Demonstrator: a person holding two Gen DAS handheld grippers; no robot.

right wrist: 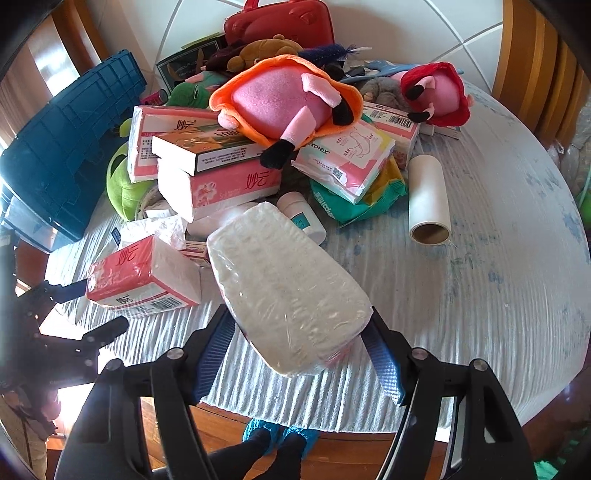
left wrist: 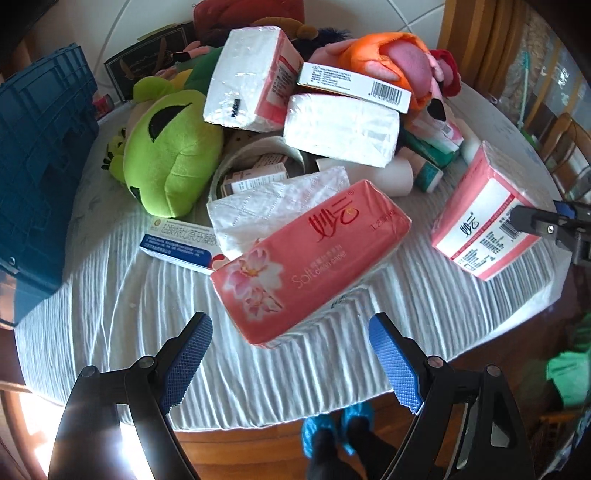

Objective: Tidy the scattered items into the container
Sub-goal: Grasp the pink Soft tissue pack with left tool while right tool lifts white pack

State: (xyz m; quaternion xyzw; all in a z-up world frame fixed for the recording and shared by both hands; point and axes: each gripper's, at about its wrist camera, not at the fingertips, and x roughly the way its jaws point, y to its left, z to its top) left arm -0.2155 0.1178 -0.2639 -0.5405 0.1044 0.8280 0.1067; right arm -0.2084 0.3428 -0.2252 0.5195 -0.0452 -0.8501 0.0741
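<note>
A pink tissue pack [left wrist: 310, 258] lies flat on the white striped tablecloth [left wrist: 110, 295]. My left gripper [left wrist: 288, 325] hovers just short of it, open, with the pack's near corner reaching between the blue pads [left wrist: 188, 362] and touching neither. My right gripper [right wrist: 299, 347] is shut on a second tissue pack [right wrist: 288, 291], its white side up, near the table's front edge. That pack [left wrist: 484, 214] also appears at the right of the left wrist view. The blue crate [left wrist: 40, 147] stands at the table's left side.
A heap fills the table's middle: a green plush [left wrist: 166, 147], an orange-and-pink plush [right wrist: 280, 103], more tissue packs [left wrist: 340, 129], boxes, a white roll [right wrist: 428, 195] and a red case [right wrist: 280, 18]. The table's front edge is close, and a person's blue shoe covers [left wrist: 336, 424] show below it.
</note>
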